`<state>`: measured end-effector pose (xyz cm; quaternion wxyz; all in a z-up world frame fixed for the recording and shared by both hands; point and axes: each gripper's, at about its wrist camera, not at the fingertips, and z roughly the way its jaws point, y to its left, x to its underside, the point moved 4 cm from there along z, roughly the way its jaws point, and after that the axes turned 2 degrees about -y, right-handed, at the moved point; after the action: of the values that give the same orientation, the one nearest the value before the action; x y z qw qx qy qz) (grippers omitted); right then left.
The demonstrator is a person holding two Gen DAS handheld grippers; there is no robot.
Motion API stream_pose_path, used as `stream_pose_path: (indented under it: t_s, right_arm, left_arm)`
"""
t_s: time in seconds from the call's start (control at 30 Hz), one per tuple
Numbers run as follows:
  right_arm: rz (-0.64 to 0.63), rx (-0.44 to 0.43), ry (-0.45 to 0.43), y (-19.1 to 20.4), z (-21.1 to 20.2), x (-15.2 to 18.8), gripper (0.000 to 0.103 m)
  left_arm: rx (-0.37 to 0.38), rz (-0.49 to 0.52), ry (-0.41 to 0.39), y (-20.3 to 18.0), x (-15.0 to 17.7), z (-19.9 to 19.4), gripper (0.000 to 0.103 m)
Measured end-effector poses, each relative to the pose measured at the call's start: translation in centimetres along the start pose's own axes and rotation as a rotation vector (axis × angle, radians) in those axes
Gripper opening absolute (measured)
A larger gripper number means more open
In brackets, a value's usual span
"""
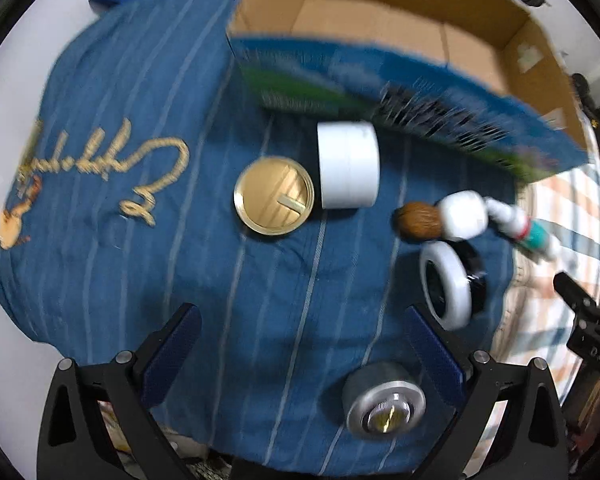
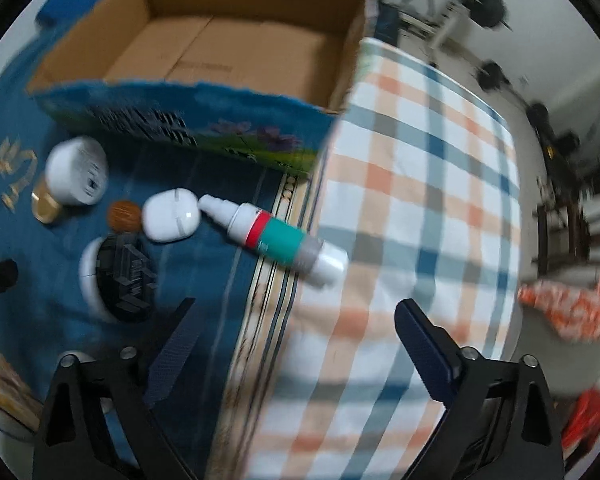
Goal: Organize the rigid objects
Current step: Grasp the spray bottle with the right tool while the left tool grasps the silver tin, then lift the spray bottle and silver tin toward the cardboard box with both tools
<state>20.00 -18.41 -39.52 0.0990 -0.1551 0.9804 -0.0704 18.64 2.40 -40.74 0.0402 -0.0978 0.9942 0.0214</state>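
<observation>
Several rigid objects lie on a blue striped cloth (image 1: 100, 120) in front of an open cardboard box (image 1: 380, 12). Among them are a white cylinder (image 1: 348, 164), a gold tin (image 1: 274, 196), a brown nut-like ball (image 1: 418, 222), a white case (image 1: 462, 216), a spray bottle (image 1: 516, 228), a white-rimmed black wheel (image 1: 448, 288) and a silver metal cylinder (image 1: 384, 400). My left gripper (image 1: 300, 312) hangs open over bare cloth, the silver cylinder beside its right finger. My right gripper (image 2: 296, 308) is open below the spray bottle (image 2: 276, 236), nothing between its fingers.
The box (image 2: 220, 40) is empty inside and has a blue printed front wall. A checked cloth (image 2: 420, 160) covers the surface right of the blue one. Gold embroidery (image 1: 140, 168) marks the blue cloth at left. Dark equipment stands at the far right (image 2: 488, 8).
</observation>
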Motion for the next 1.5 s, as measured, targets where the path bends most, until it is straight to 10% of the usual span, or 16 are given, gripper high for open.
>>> stream_pose_path:
  t_s: [0.23,0.53,0.97,1.5]
  right_arm:
    - [-0.239,0.032,0.044,2.1,6.1,-3.0,0.074]
    - [-0.198,-0.011,0.173,2.2,9.7,-2.4,0.039]
    - [0.249,-0.187,0.399,-2.0,9.7,8.6,0.036]
    - [0.301,-0.179,0.394,-3.3,10.5,6.7,0.040]
  left_arm:
    - [-0.037,-0.036,0.046,-0.5,0.0,3.9,0.103]
    - [-0.055,-0.038,0.062,-0.7,2.1,4.4,0.103]
    - [0.097,-0.004,0.176,-3.0,10.3,5.9,0.103]
    - [0.076,0.161,0.304,-8.2,14.4,12.8,0.070]
